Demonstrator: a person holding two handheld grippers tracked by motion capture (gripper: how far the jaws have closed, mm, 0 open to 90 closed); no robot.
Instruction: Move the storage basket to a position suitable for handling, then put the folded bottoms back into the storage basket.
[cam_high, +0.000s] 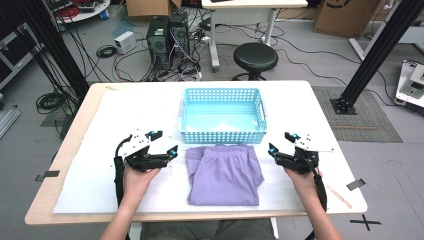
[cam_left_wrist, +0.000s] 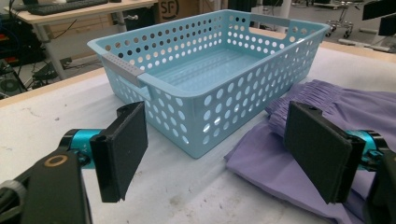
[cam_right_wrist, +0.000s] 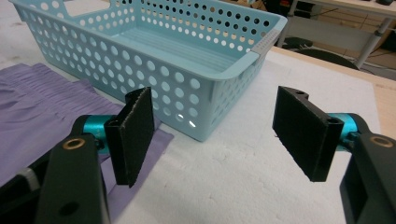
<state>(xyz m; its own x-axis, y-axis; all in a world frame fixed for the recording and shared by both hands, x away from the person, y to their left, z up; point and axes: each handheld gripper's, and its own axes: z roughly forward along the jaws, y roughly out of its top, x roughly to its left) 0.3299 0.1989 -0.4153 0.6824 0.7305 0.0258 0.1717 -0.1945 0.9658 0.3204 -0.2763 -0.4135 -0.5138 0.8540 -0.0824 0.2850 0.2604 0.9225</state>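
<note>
2 open tools, folded shorts between

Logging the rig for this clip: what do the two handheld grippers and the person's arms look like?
Both the left gripper and right gripper have black bodies, flat rectangular black jaws on turquoise mounts, brass-ringed holes, and a pale plate on top. A black cable trails from each. The forearms are bare, with no sleeves visible.

Black left gripper and right gripper, teal fittings, white top plates, black cables
</note>
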